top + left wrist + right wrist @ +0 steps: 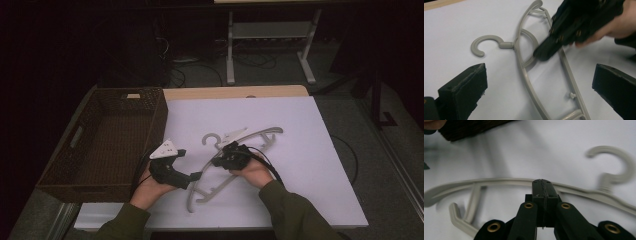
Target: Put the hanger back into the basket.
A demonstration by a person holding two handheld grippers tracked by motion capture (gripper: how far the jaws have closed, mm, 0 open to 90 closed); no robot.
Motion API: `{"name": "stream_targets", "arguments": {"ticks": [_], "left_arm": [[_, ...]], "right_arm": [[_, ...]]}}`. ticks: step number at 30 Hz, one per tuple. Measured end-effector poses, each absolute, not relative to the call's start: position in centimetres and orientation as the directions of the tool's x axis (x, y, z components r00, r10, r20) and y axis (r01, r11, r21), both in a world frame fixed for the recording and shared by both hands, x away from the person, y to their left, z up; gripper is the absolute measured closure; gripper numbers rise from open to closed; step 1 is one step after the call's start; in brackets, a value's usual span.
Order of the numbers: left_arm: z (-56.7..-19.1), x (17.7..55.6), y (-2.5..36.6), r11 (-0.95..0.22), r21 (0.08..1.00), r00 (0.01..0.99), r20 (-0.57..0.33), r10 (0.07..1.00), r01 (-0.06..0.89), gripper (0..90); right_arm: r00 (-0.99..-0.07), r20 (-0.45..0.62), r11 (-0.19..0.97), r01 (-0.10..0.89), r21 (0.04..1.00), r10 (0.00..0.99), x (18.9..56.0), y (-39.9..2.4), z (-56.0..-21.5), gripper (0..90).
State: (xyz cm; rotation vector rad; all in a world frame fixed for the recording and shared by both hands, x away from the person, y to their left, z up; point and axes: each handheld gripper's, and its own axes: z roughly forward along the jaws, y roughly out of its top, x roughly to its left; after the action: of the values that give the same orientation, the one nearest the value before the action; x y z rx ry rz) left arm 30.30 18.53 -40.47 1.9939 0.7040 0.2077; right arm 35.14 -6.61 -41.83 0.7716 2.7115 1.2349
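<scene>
At the left of the high view stands a wicker basket [100, 145], likely the destination. The left gripper [192, 176] waits with jaws released. Centre frame, the right gripper [218, 161] is clenched on the grey hanger [260, 138], apparently to shift it.

Looks like a lab or test room, dim and bare. Tabletop [300, 130] covered by a plain white sheet, wood edge showing at the back. Grey carpet floor [270, 70] with loose cables [200, 70] trailing across it. White metal frame [270, 35] of another bench standing behind. Wicker basket [75, 165] set at the tabletop's left edge, like a staged prop.
</scene>
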Motion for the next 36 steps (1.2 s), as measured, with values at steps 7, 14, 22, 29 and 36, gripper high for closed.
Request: {"name": "stream_targets", "arguments": {"ticks": [7, 14, 22, 29, 36], "left_arm": [[-40.6, 30.4, 18.4, -0.366, 0.843, 0.819, -0.140, 0.557, 0.393, 0.0], [-40.8, 30.4, 18.3, -0.367, 0.840, 0.817, -0.144, 0.559, 0.400, 0.0], [-41.0, 30.4, 18.1, -0.373, 0.837, 0.819, -0.143, 0.555, 0.400, 0.0], [-41.1, 30.4, 18.0, -0.385, 0.834, 0.823, -0.136, 0.552, 0.396, 0.0], [-41.2, 30.4, 17.8, -0.389, 0.831, 0.822, -0.134, 0.553, 0.397, 0.0]], "right_arm": [[-0.801, 0.108, 0.479, 0.453, 0.752, 0.588, 35.5, -13.1, -40.5, 89.4], [-0.720, 0.076, 0.448, 0.507, 0.736, 0.690, 36.0, -18.5, -41.3, 89.2], [-0.691, 0.091, 0.434, 0.545, 0.717, 0.717, 37.0, -19.4, -42.4, 89.4], [-0.689, 0.058, 0.477, 0.558, 0.679, 0.723, 37.5, -18.8, -43.4, 89.5], [-0.685, 0.038, 0.502, 0.569, 0.651, 0.728, 37.4, -18.4, -43.9, 89.6]]}}
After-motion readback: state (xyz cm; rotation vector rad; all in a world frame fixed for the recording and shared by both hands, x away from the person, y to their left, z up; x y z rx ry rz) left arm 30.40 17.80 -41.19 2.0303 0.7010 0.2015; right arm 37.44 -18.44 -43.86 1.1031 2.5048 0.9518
